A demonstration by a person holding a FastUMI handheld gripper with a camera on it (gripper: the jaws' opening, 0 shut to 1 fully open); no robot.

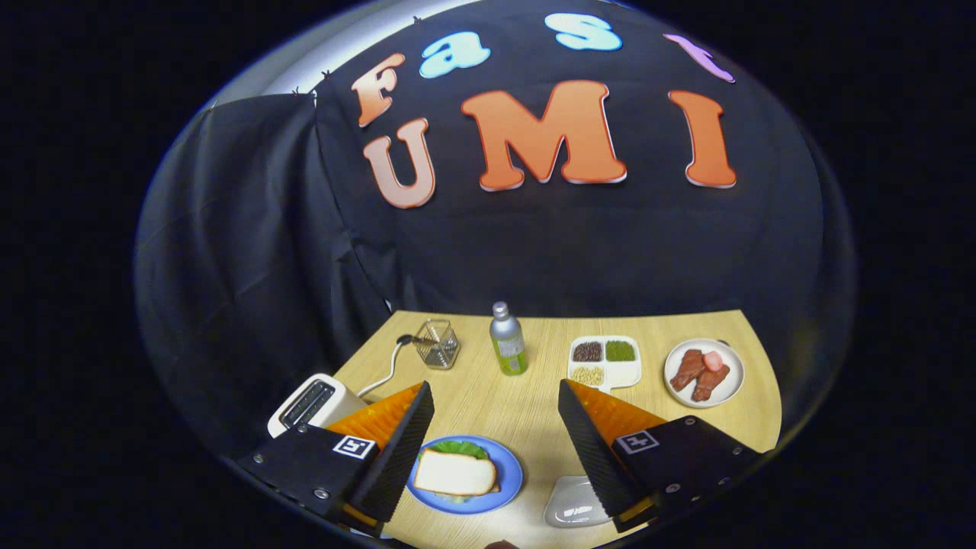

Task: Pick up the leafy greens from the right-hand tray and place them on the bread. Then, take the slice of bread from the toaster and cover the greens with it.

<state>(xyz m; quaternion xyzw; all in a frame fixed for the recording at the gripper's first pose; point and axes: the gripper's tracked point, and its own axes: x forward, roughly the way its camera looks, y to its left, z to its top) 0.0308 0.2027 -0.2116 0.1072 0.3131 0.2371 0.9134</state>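
My gripper (496, 400) is open, its fingers spread wide above the wooden table (526, 415) with nothing between them. Below and between the fingers, close to the left one, a blue plate (509, 474) holds a slice of bread (454, 473) lying on top of leafy greens (460, 448), whose green edge shows at the far side of the slice. A white toaster (313, 402) stands just beyond the left finger, its slots facing up. Partly under the right finger lies a clear tray (570, 503).
Farther back on the table stand a wire basket (438, 344), a silver and green bottle (508, 341), a white divided dish (605, 361) with grains and seeds, and a white plate (704, 372) of sausages. The toaster's white cord (387, 366) runs toward the basket.
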